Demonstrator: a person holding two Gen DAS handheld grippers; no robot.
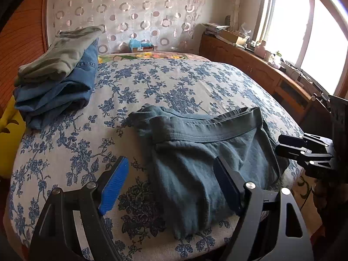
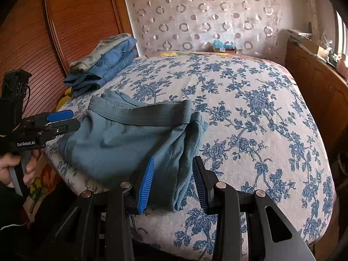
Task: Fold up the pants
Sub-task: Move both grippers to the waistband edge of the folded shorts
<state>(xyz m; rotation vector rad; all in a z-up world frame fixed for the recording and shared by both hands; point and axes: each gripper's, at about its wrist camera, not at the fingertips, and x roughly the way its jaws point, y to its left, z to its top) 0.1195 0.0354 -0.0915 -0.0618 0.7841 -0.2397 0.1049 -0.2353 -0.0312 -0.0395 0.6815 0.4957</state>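
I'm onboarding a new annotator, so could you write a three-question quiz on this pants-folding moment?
1. True or false: the left gripper is clamped on the grey-blue pants.
2. What lies on top of the folded jeans? A) olive-green garment B) pillow C) towel
3. Fill in: the pants lie on a bedspread printed with blue ____.

Key:
1. False; its jaws stand wide, one finger over the bedspread and one over the pants.
2. A, the olive-green garment.
3. Flowers.
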